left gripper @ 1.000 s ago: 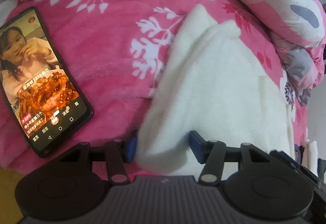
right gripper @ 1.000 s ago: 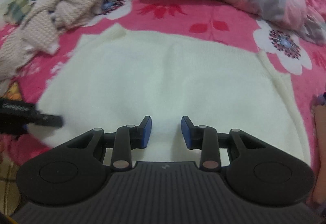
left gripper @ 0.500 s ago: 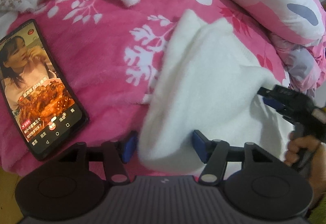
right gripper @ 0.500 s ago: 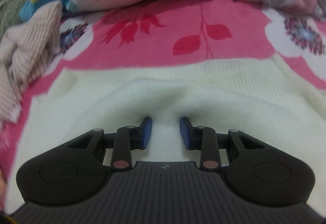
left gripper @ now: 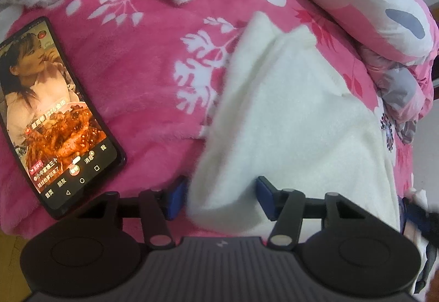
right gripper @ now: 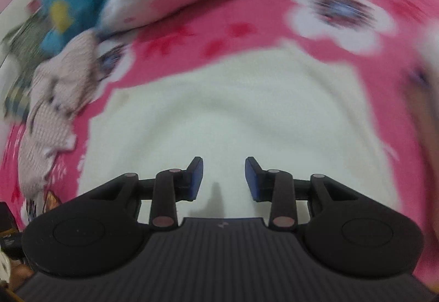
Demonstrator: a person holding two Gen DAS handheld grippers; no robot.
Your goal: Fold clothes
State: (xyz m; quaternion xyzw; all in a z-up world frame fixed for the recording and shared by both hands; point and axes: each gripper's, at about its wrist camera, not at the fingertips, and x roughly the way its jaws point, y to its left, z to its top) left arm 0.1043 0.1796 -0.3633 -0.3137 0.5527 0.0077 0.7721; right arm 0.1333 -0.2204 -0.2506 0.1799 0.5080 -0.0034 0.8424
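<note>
Your right tool (right gripper: 223, 178) has just spread its jaws, letting go the cream sweater (right gripper: 233, 115) on the bed; your left tool (left gripper: 221, 199) has narrowed, its corner between unpressed pads; the phone (left gripper: 52, 115) reads "226".

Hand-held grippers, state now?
Left hand-held gripper: white garment bunched between its jaws; grip cannot be told.
Right hand-held gripper: open, just been opening, nothing between jaws.

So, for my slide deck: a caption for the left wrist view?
Left gripper straddles the white sweater's corner on a pink blanket, a phone beside it.
</note>
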